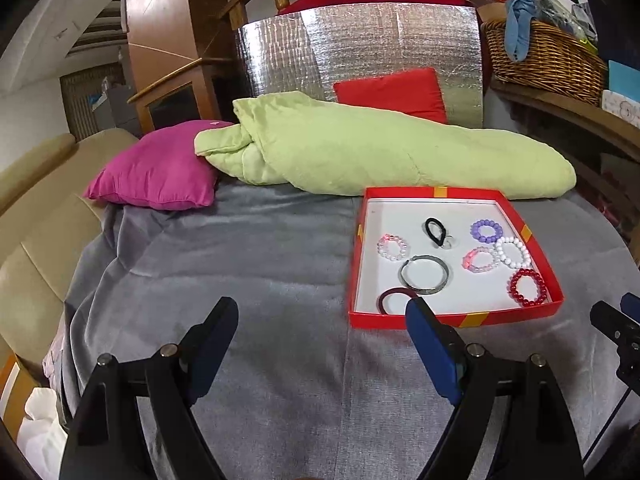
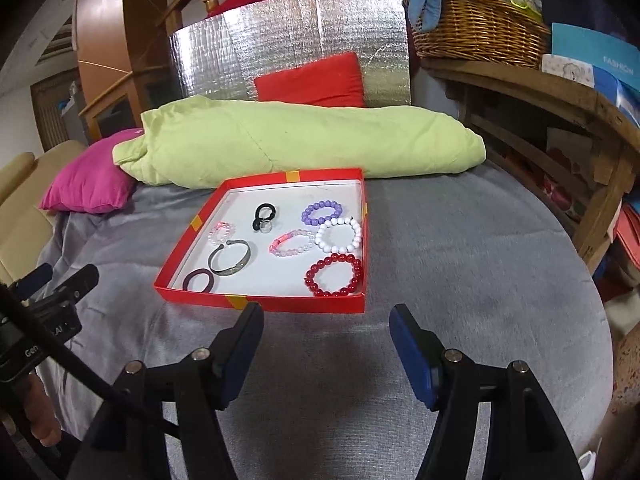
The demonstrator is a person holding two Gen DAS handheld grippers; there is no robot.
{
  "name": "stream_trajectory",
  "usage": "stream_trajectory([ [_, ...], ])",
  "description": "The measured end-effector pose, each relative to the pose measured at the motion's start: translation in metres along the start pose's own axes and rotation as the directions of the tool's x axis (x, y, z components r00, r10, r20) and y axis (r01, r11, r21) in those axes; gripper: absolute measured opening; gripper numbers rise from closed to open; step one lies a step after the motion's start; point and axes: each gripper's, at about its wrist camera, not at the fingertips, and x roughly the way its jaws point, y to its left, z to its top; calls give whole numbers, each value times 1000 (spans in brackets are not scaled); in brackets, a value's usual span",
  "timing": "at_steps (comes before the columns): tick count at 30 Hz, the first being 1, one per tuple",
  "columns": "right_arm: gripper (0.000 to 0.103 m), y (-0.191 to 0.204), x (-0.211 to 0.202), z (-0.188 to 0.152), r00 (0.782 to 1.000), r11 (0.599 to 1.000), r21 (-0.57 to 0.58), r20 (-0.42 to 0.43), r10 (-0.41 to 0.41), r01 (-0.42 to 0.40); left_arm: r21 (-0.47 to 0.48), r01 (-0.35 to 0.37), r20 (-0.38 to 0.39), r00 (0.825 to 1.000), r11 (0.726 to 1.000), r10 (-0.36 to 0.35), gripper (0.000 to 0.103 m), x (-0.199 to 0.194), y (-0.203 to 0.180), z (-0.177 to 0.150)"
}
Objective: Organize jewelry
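A: Why do both tools hang short of the shallow red cardboard box [image 2: 296,303]?

B: Every piece already lies inside it, on the grey bed cover [image 2: 460,248]. Left tool [image 1: 322,322] and right tool [image 2: 326,322] stand apart, empty; the red bead bracelet [image 2: 334,275] sits nearest the right one.

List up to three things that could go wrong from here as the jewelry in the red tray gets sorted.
1. The white bead bracelet touches the pink one, so a grasp may drag both.
2. The red tray sits on soft grey cloth; a push from the open right tool could shift it.
3. The dark band lies against the near wall, partly hidden behind the left tool, awkward to pinch.
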Motion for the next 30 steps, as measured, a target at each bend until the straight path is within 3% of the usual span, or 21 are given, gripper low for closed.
stream_trajectory([
  [30, 69, 6, 4, -2, 1000, 999, -32, -2, -12, 12, -2, -12, -1, 1000, 1000, 12, 86, 1, 4, -4],
])
